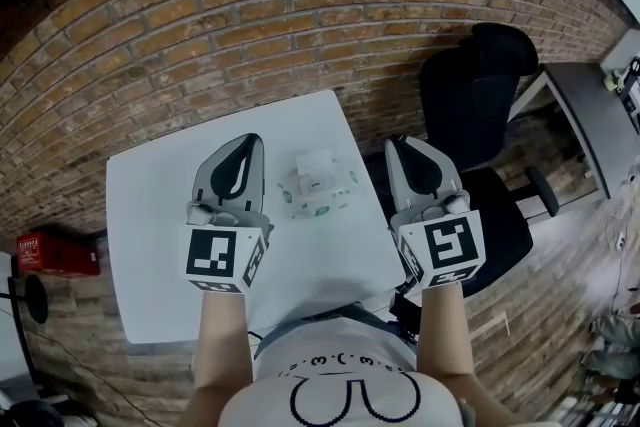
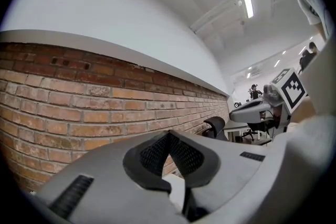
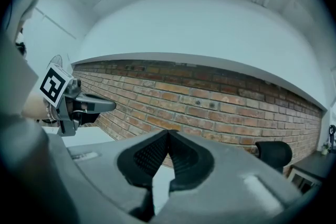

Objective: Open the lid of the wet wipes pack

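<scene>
Left gripper (image 1: 250, 143) was held above the white table (image 1: 150, 255), jaws pressed together, nothing pinched. The wet wipes pack (image 1: 318, 185) was seen lying on the table between both grippers, touched by neither, its white lid seemingly flipped up. Right gripper (image 1: 397, 145) was closed empty too, near the black office chair (image 1: 470, 95).

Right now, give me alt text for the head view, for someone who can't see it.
A wet wipes pack lies on a white table, seen between two hand-held tools, both shut and empty: the left tool and the right tool. A brick wall stands behind, a black office chair at right.
</scene>
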The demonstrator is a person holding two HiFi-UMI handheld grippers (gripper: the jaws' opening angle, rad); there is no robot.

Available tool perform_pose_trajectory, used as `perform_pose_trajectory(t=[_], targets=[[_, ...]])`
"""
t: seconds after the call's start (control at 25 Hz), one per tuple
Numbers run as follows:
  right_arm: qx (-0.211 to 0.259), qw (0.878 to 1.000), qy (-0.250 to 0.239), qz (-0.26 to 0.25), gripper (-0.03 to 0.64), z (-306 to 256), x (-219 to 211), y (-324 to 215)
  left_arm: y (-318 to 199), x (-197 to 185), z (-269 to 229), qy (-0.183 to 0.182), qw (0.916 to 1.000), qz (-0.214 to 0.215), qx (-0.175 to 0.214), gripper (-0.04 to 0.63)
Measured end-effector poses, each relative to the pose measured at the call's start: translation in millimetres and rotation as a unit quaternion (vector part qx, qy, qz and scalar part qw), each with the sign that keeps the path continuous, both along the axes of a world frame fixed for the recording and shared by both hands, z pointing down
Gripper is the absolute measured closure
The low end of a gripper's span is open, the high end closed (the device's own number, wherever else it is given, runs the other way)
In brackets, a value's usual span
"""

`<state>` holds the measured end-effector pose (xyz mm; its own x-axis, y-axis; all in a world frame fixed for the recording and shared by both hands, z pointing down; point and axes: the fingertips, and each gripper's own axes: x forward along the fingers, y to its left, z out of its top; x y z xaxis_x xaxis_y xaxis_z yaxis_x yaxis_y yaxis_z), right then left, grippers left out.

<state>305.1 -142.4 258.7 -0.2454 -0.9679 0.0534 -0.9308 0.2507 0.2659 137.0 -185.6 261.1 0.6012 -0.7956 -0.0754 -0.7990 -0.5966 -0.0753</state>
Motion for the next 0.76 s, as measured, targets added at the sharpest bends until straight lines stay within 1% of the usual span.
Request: perform_pose_trajectory(t=[0.28, 0.48, 0.76], targets=[[0.001, 1.0, -0.021, 0.003, 0.615, -3.4, 0.3, 4.1, 4.1, -0.9, -4.5, 0.002, 1.0, -0.001, 0.003, 0.597], [0.005, 1.0, -0.015, 0.012, 0.615, -3.7, 1.5, 4.2, 5.1, -2.8, -5.1, -0.001, 1.0, -0.003, 0.002, 0.597], [0.001, 1.0, -0.013, 0.011, 0.615, -1.2, 0.2, 6.0, 5.6, -4.0, -3.2, -0.003, 1.0, -0.005, -0.002, 0.597]])
